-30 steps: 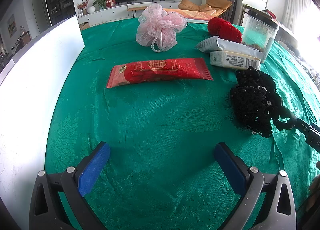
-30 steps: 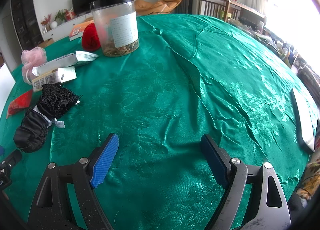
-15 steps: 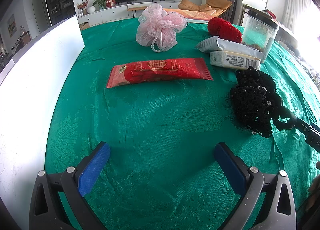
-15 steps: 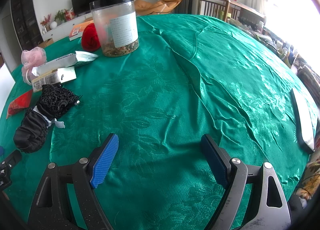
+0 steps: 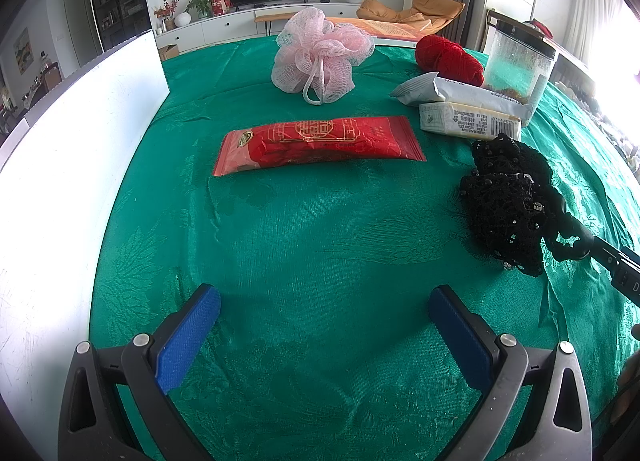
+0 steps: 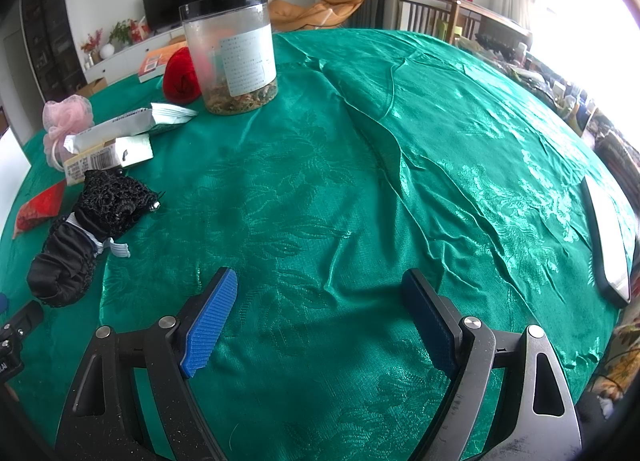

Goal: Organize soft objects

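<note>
The black lace bundle [image 5: 508, 201] is lying on the green-clothed desk [image 5: 320, 229], just in front of the white packets [image 5: 468, 121] and well apart from the red packet [image 5: 320, 143] on its far side. From the left claw [image 5: 324, 325] it is sitting ahead and off to the right; from the right claw [image 6: 320, 313] it is sitting ahead and far left [image 6: 92, 229], its long axis running towards that claw. Both claws are gaping wide and gripping nothing. The left one is probably nearer.
</note>
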{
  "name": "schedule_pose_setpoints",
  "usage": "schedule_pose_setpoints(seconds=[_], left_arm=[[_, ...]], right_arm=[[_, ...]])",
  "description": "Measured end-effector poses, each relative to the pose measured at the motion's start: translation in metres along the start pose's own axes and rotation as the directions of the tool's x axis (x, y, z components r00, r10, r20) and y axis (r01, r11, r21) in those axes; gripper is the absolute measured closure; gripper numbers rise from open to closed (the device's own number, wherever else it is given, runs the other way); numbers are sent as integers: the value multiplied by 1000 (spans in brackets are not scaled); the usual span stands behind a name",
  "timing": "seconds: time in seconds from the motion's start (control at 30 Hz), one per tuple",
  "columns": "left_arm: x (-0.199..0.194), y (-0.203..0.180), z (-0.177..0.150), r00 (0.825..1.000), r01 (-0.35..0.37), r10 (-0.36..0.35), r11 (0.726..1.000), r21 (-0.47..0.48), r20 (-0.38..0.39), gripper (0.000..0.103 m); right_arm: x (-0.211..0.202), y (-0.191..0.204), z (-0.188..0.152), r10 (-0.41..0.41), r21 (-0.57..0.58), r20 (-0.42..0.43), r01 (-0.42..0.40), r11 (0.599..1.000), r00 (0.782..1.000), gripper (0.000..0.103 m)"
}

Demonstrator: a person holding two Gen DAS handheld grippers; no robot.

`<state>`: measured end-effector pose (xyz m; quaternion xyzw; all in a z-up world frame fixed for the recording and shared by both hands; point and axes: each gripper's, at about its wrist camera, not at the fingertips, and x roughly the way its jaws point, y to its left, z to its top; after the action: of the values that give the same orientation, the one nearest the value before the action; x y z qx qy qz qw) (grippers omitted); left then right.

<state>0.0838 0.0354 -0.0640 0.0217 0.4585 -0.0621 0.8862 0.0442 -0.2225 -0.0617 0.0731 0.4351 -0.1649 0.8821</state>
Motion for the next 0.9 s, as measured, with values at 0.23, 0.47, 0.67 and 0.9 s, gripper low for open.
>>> schedule_pose_setpoints(seconds=[0.23, 0.47, 0.67, 0.9], left_arm=[[0, 0, 0, 1000, 0, 0, 1000, 0, 0, 0], [0, 0, 0, 1000, 0, 0, 1000, 0, 0, 0], [0, 1, 1, 999, 24, -23, 998, 54, -23, 0], [-2, 6, -2, 999, 39, -39, 997, 64, -4, 0]], right_arm=[[0, 0, 0, 0, 0, 0, 0, 1000, 1000, 17], [0, 0, 0, 0, 1, 0, 0, 1000, 1000, 17], [0, 0, 0, 1, 1, 0, -1, 1000, 1000, 17], [1, 0, 0, 5, 0, 0, -5, 1000, 1000, 16]])
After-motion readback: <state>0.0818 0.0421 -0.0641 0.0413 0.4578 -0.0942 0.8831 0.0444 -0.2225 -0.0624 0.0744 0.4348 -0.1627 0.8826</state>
